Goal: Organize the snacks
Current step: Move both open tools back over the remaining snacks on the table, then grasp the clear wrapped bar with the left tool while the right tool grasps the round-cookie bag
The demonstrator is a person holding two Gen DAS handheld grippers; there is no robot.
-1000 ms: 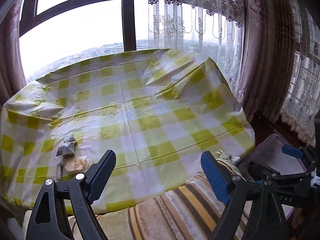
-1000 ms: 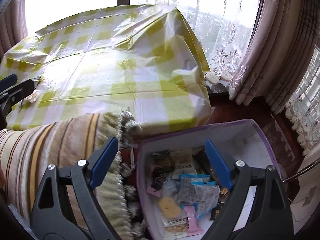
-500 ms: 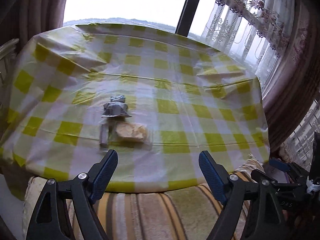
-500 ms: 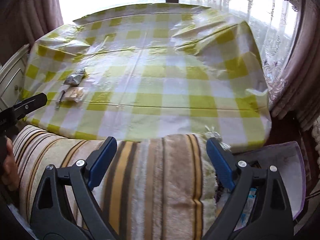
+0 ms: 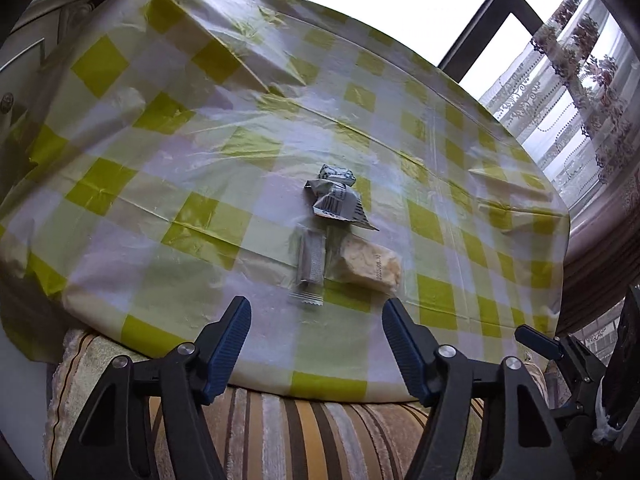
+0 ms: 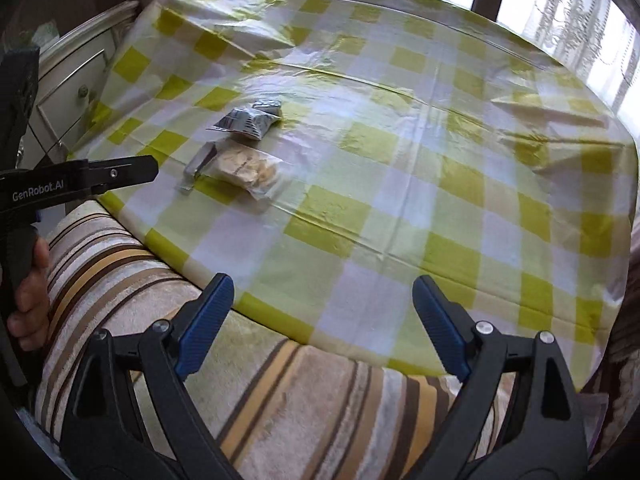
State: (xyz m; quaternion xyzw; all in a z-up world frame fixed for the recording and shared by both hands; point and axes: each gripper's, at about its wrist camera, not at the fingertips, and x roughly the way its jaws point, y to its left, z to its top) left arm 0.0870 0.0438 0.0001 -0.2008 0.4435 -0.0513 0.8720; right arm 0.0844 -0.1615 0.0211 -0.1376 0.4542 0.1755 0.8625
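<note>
Snacks lie together on a table draped in a yellow-and-white checked tablecloth [image 5: 432, 224], seen from two grippers that a person holds. In the left wrist view the left gripper [image 5: 316, 336] sits at 6 o'clock, its blue-padded jaws apart with nothing between them; they have just been closing, yet they grip nothing. Just past its tips, toward 12 o'clock, rests a clear cracker packet [image 5: 370, 266], a grey sealed strip of wrapper at its 9 o'clock side. A crumpled grey-and-white wrapper [image 5: 338, 202] lies just beyond the packet, at its 12 o'clock, near it or touching — I cannot tell which.

In the right wrist view the right gripper [image 6: 322, 320] also stands wide and empty, over the near edge of the cloth. The same snacks lie well apart from it, toward 10 o'clock. The left tool's black arm reaches in at 9 o'clock, a hand [image 6: 30, 292] clasping its handle. A striped cushion [image 6: 312, 404] fills 6 o'clock — a white drawer cabinet [image 6: 76, 80] stands at 10 o'clock
</note>
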